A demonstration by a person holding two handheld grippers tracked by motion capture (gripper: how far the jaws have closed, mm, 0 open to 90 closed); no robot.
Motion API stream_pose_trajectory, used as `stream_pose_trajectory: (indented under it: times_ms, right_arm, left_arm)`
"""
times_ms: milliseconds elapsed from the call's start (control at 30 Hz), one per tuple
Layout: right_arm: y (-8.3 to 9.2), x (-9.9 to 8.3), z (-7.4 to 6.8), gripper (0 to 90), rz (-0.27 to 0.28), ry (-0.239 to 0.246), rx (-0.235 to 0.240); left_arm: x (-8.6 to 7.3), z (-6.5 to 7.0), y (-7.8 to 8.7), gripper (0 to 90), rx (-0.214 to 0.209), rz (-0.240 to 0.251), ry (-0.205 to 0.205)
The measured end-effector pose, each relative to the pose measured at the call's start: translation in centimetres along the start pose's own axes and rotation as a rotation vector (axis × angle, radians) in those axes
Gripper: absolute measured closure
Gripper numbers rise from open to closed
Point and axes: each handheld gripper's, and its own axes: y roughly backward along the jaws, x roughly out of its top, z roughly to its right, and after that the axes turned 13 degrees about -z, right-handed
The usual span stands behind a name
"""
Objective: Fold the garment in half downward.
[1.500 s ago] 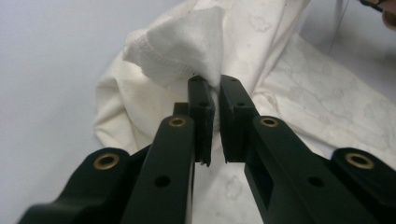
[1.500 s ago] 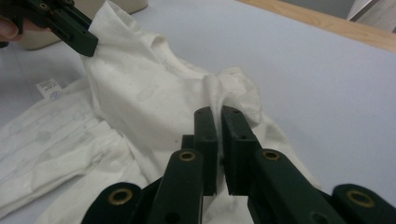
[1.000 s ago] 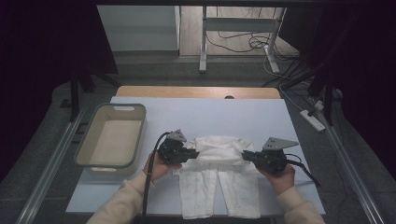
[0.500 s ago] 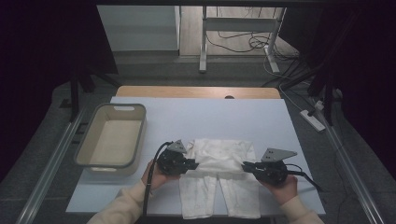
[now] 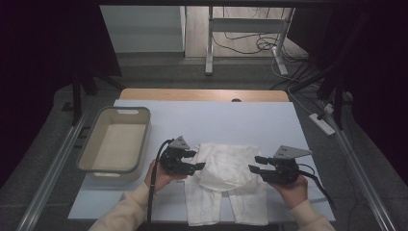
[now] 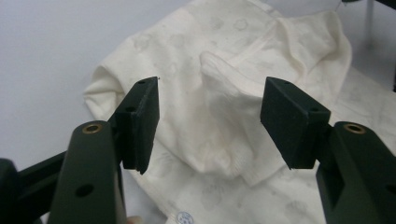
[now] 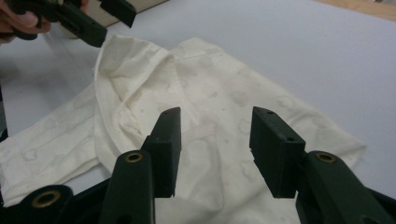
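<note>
A cream garment with two legs (image 5: 226,171) lies on the pale blue table (image 5: 216,120) near its front edge, with the upper part folded down in a loose heap. My left gripper (image 5: 197,160) is at the garment's left edge and my right gripper (image 5: 255,164) at its right edge. Both point inward. Both sets of jaws have just been opening. In the left gripper view the left gripper (image 6: 210,121) stands open over a raised fold of the cloth (image 6: 219,70), pads clear of it. In the right gripper view the right gripper (image 7: 215,144) is open above the flat cloth (image 7: 210,88).
A shallow beige bin (image 5: 145,139) stands at the table's left, close to my left hand. A wooden strip (image 5: 202,95) runs along the far edge. The right gripper's cable trails toward the front right corner. A power strip (image 5: 321,123) lies on the floor at right.
Both grippers were shut on the garment's upper edge and have opened and let it go. The cloth has settled into a folded heap. The hands have barely shifted.
</note>
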Motion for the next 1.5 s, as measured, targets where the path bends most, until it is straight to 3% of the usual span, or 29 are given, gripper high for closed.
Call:
stream_pose_trajectory:
  times_ms: [133,433,600,767,833,933,1200,1500]
  right_arm:
    - [-1.6,0.6,-0.1,52.7,-0.052,-0.006,0.036]
    - [-3.5,0.4,-0.6,52.7,-0.175,0.024,0.011]
    - [-3.9,0.0,-0.7,53.4,-0.218,0.037,-0.006]
    - [-3.7,-0.4,-0.4,69.8,-0.236,0.028,0.001]
    - [-3.4,-0.4,-0.5,78.8,-0.227,0.031,0.02]
    - [-2.9,-0.5,-0.8,85.1,-0.209,0.037,0.046]
    - [-1.8,-1.4,-2.2,86.1,-0.219,0.085,0.076]
    - [-0.9,-2.9,-3.8,85.9,-0.232,0.124,0.09]
  left_arm:
    - [0.6,0.0,-0.5,39.4,-0.006,-0.012,-0.013]
    - [0.6,-0.4,-2.1,51.2,-0.044,-0.074,-0.013]
    - [0.2,-0.3,-2.7,65.6,-0.07,-0.112,-0.023]
    - [-0.2,-0.3,-2.6,80.7,-0.089,-0.126,-0.04]
    - [-0.4,-0.2,-2.5,82.5,-0.094,-0.126,-0.049]
    - [-0.7,0.2,-2.1,83.5,-0.106,-0.123,-0.065]
    - [-1.8,1.6,-1.5,83.5,-0.119,-0.127,-0.11]
    - [-2.9,2.4,-0.9,80.0,-0.128,-0.132,-0.127]
